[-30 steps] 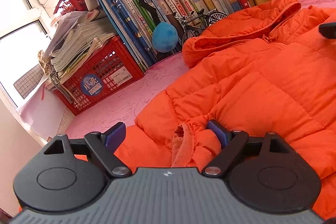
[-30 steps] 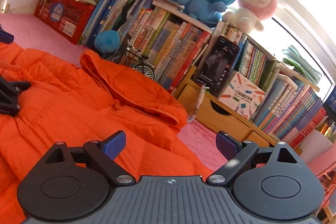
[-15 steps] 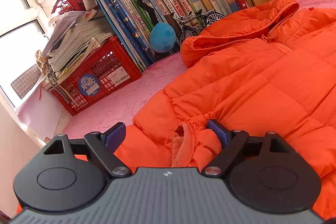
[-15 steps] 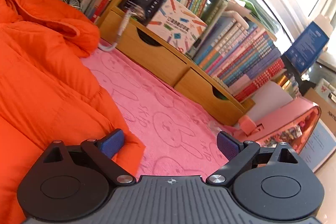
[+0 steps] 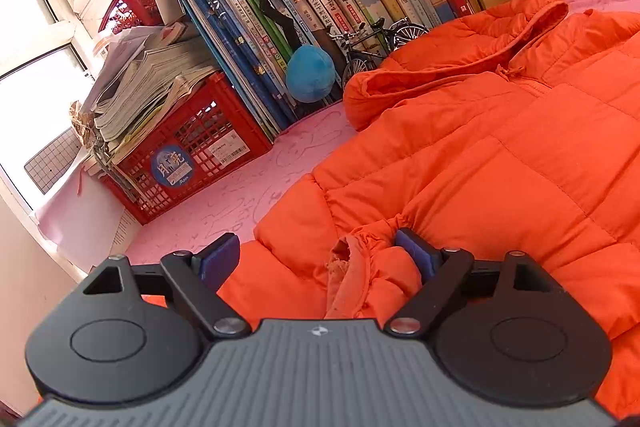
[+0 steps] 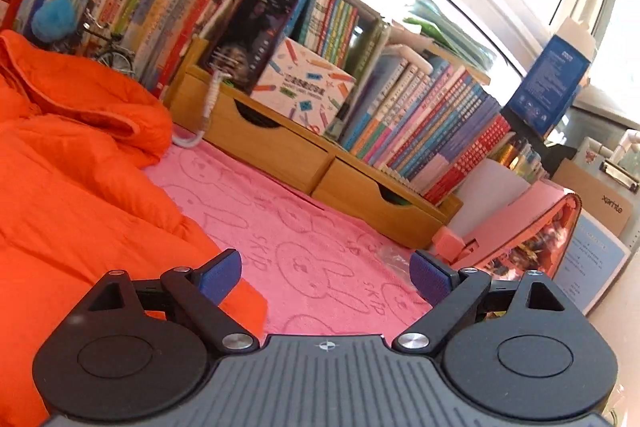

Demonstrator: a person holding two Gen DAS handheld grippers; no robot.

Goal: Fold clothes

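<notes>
An orange puffer jacket [image 5: 500, 167] lies spread on the pink rabbit-print towel [image 6: 312, 227], its hood [image 5: 460, 67] toward the books. My left gripper [image 5: 316, 259] stands wide over the bunched sleeve cuff [image 5: 352, 267]. The cuff lies between the blue pads and the right pad touches the fabric, with no squeeze showing. In the right wrist view the jacket [image 6: 60, 207] fills the left side. My right gripper [image 6: 326, 277] hovers at the jacket's right edge. Its jaws are closing slightly with only towel between them, and its left pad is over the jacket's corner.
A red crate [image 5: 192, 155] stacked with papers and a row of books [image 5: 320, 7] line the far side. A toy bicycle [image 5: 372, 43] and a blue plush ball [image 5: 310, 73] stand near the hood. Wooden drawers [image 6: 280, 143] and a pink case [image 6: 520, 227] border the right.
My right gripper has swung to the right, from over the jacket's middle to its right edge above the towel. The left gripper and the cuff have stayed put.
</notes>
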